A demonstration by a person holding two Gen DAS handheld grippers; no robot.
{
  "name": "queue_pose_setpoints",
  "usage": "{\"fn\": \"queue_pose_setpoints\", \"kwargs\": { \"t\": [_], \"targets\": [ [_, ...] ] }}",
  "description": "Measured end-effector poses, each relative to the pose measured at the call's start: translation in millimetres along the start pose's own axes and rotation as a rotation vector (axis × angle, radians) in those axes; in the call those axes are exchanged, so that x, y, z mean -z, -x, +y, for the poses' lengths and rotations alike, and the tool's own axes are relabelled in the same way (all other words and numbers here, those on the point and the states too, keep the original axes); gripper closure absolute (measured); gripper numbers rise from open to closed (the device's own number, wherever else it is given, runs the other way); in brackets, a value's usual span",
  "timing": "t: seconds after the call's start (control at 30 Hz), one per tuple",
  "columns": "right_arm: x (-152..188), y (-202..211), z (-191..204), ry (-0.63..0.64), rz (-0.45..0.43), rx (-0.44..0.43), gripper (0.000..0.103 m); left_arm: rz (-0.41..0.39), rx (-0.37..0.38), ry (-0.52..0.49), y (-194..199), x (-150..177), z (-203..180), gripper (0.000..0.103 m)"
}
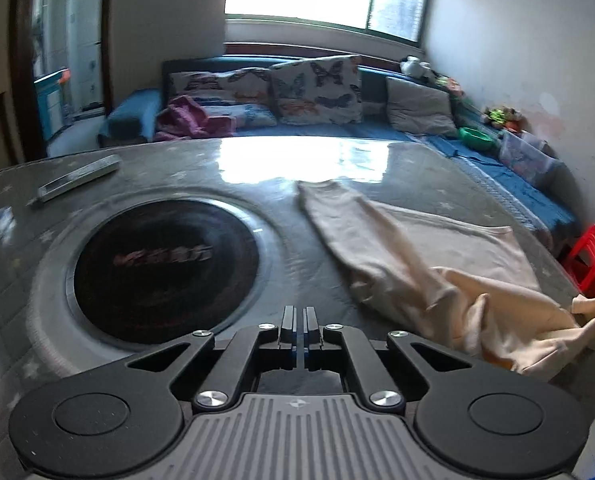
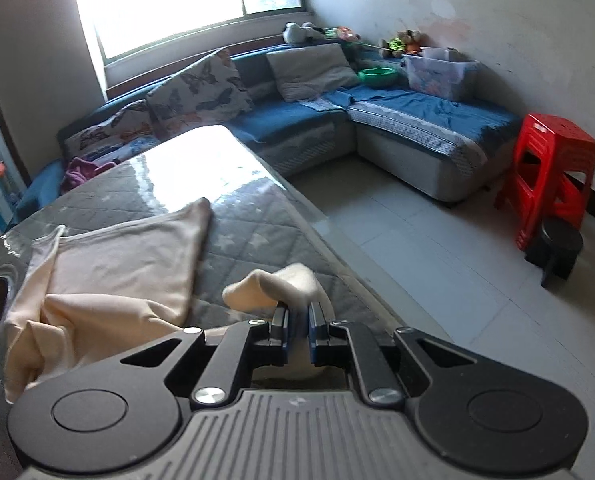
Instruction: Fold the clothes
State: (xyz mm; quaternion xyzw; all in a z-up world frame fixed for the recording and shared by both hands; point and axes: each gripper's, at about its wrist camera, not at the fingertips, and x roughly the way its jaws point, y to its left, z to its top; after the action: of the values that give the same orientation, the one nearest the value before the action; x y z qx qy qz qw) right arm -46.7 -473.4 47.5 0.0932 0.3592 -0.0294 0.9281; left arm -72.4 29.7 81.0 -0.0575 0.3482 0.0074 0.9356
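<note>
A cream garment lies partly spread, partly bunched on the grey quilted table, to the right of my left gripper. That gripper hovers over the table with its jaws shut and nothing between them. In the right wrist view the same garment spreads to the left, and a bunched end of it rises into my right gripper. Its pads are shut on that fold, close to the table's right edge. The pinched end also shows at the far right of the left wrist view.
A round black hotplate is set into the table left of the garment. A flat silver bar lies at the far left. Beyond stand a blue sofa with cushions, a red stool and a black stool on the tiled floor.
</note>
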Motion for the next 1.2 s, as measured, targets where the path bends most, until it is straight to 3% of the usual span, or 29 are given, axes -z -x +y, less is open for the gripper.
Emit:
{"fn": "queue_pose_setpoints", "kwargs": {
  "t": [0.1, 0.17, 0.33, 0.53, 0.6, 0.67, 0.77, 0.93, 1.2],
  "targets": [
    [5, 2, -8, -0.016, 0.006, 0.021, 0.093, -0.008, 0.04, -0.046, -11, -7, -25, 0.086],
    [7, 3, -15, -0.026, 0.009, 0.035, 0.092, -0.006, 0.047, -0.058, -22, -14, -39, 0.064],
    [4, 5, -27, -0.035, -0.009, 0.082, 0.092, 0.009, 0.045, -0.122, -56, -32, -71, 0.056],
    [0, 8, -32, -0.03, -0.019, 0.096, 0.092, 0.093, 0.016, -0.135, -98, -35, -85, 0.055],
    [0, 8, -30, -0.016, -0.017, 0.082, 0.088, 0.112, 0.006, -0.143, -106, -32, -87, 0.056],
    [0, 6, -22, 0.021, -0.015, 0.069, 0.083, 0.125, 0.007, -0.146, -110, -28, -86, 0.078],
    [1, -1, -7, 0.079, -0.001, 0.056, 0.079, 0.119, 0.013, -0.137, -106, -24, -80, 0.096],
    [4, -20, 11, 0.153, 0.031, 0.066, 0.069, 0.072, 0.001, -0.124, -83, -20, -65, 0.102],
    [3, -39, 13, 0.185, 0.046, 0.1, 0.067, 0.028, -0.009, -0.078, -51, -22, -41, 0.103]
  ]
}}
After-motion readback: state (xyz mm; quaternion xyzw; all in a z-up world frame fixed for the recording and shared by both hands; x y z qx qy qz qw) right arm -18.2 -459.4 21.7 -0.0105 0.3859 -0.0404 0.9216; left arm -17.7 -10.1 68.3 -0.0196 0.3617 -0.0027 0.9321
